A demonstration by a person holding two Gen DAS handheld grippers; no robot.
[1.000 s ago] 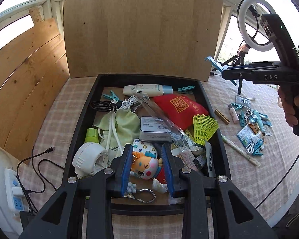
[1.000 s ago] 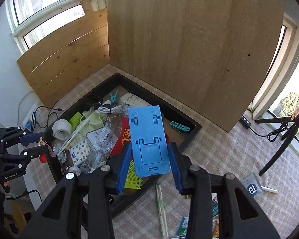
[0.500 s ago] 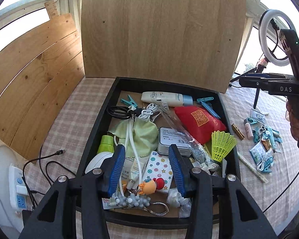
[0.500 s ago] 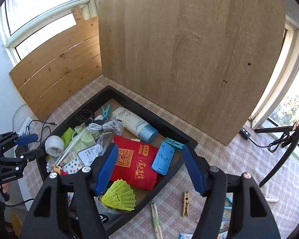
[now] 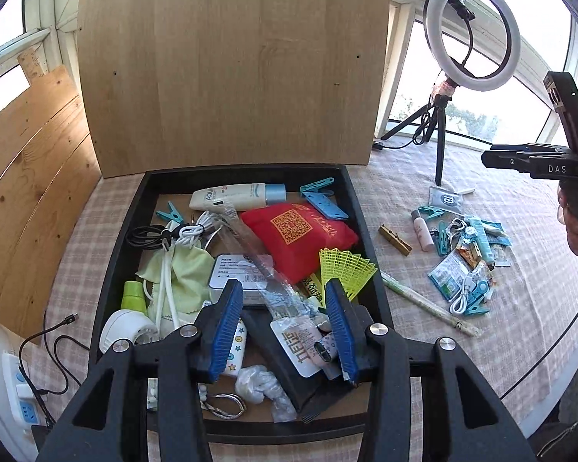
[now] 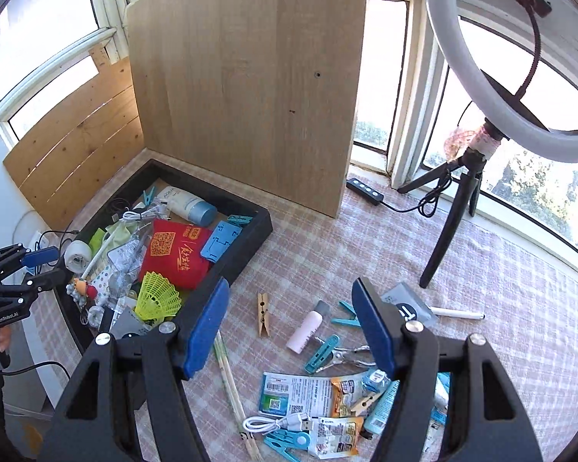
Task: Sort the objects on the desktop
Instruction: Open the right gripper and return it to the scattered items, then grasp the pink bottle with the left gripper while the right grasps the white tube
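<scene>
Below right gripper (image 6: pixel 289 331) jaws, pink tube (image 6: pixel 305 332), untouched

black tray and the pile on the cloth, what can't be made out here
- Left wrist view: black tray near end, hidden behind the left hand-held gripper.
- Right wrist view: packets pile partly hidden by the right hand-held gripper, cut off at the bottom edge.
- Packet print: too small to read.
</scene>
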